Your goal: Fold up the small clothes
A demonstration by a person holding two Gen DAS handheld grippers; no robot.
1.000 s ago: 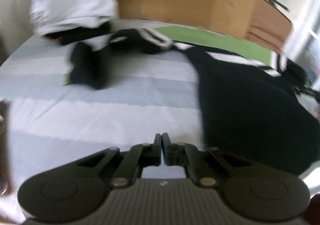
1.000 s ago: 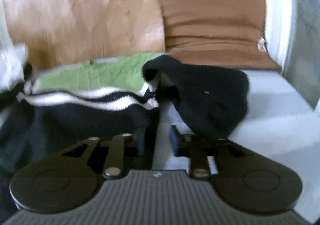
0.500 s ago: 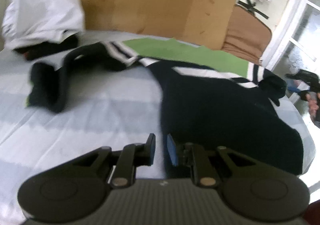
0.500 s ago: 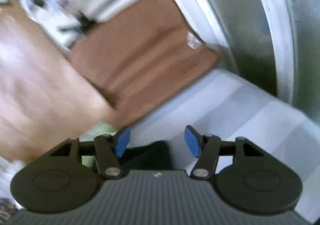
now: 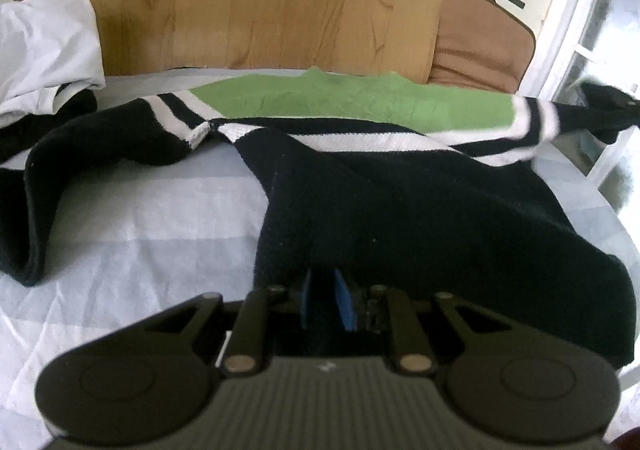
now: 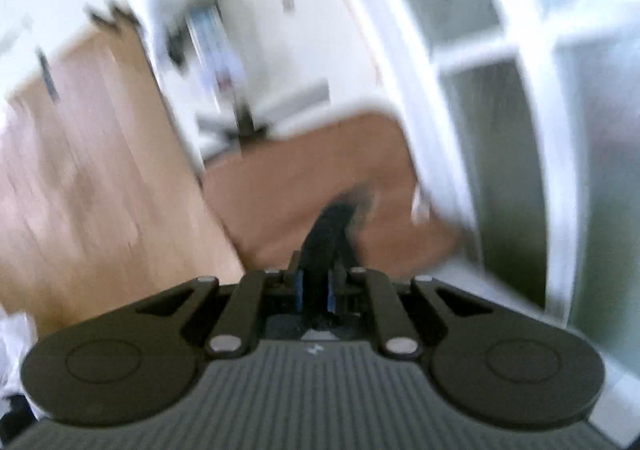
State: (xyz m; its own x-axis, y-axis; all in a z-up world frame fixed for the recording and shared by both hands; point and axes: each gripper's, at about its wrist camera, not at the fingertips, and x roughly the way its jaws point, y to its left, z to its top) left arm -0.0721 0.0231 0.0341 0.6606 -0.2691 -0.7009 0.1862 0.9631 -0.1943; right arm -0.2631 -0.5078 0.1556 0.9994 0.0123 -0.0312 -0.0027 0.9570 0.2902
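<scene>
A small navy sweater [image 5: 400, 210] with white stripes and a green yoke lies spread on the striped bed sheet [image 5: 140, 218]. Its left sleeve [image 5: 48, 170] bends down the left side. My left gripper [image 5: 324, 302] is shut on the sweater's bottom hem, dark cloth between its blue pads. My right gripper [image 6: 314, 290] is shut on the dark cuff [image 6: 328, 234] of the right sleeve and holds it lifted; that sleeve [image 5: 588, 110] stretches out to the right in the left wrist view. The right wrist view is motion-blurred.
A wooden headboard [image 5: 248, 2] stands behind the bed. White clothing [image 5: 44, 50] is piled at the back left. A brown cushion [image 5: 480, 46] and a white window frame [image 5: 568, 10] are at the right; both also show in the right wrist view.
My left gripper opened, moved right onto the sweater's hem and shut on it. My right gripper opened, then shut on the right sleeve cuff and swung it up and outward.
</scene>
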